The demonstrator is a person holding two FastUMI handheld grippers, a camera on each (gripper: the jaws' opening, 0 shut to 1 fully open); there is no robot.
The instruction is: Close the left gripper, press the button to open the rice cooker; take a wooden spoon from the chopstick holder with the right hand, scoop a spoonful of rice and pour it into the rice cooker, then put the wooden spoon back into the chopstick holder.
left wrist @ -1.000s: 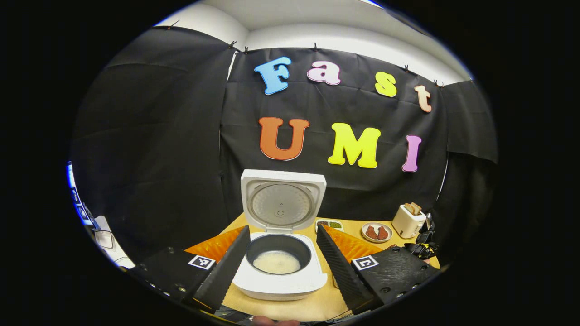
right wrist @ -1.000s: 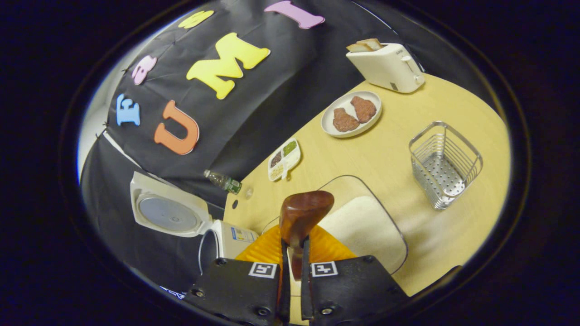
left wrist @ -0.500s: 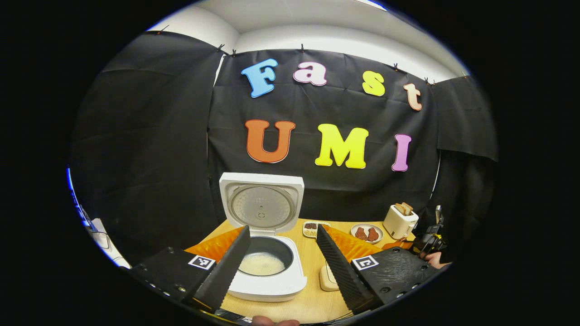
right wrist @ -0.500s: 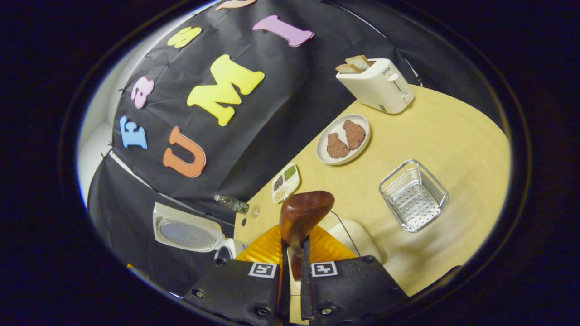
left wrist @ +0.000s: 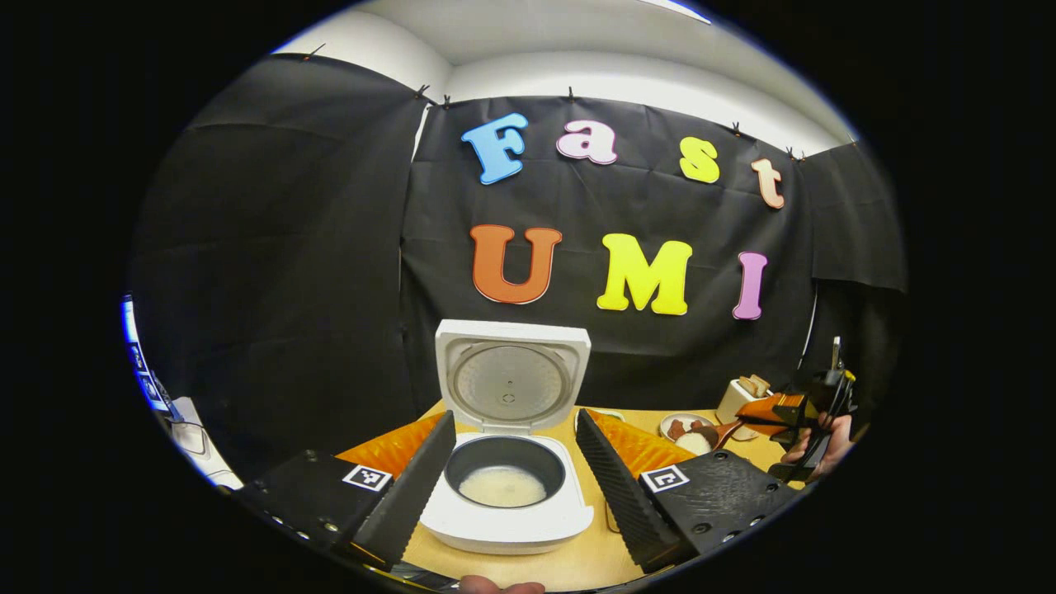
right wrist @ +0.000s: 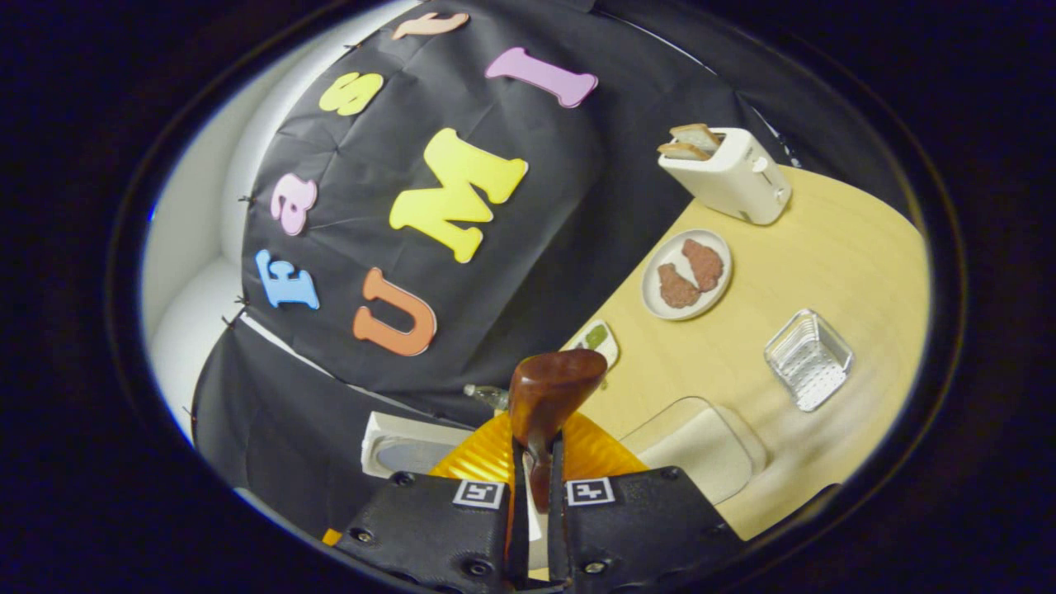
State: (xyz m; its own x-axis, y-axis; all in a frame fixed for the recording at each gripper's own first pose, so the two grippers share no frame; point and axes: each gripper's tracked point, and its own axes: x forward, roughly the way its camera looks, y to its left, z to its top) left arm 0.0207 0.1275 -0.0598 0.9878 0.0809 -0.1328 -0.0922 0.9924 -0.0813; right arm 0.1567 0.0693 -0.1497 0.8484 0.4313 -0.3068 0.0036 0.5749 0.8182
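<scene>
The white rice cooker [left wrist: 505, 516] stands open with its lid [left wrist: 511, 384] upright and white rice in the dark pot [left wrist: 503, 485]. My left gripper [left wrist: 513, 417] is open, a finger on each side of the cooker and short of it. My right gripper [right wrist: 535, 462] is shut on the brown wooden spoon [right wrist: 551, 386], well above the table. In the left gripper view a hand [left wrist: 829, 441] holds that gripper [left wrist: 792, 417] at the far right, with the spoon [left wrist: 726, 431] pointing left and something white at its bowl. The wire chopstick holder [right wrist: 807, 359] is empty.
A clear tray of rice [right wrist: 701, 441] lies near the table's front. A plate of brown patties [right wrist: 686, 274], a toaster with bread [right wrist: 730, 173], a small divided dish [right wrist: 596, 338] and a lying bottle [right wrist: 487, 396] sit along the back of the wooden table [right wrist: 825, 264].
My right gripper has risen away from the rice tray with the spoon, so the table looks smaller. In the left gripper view it has come up at the right.
</scene>
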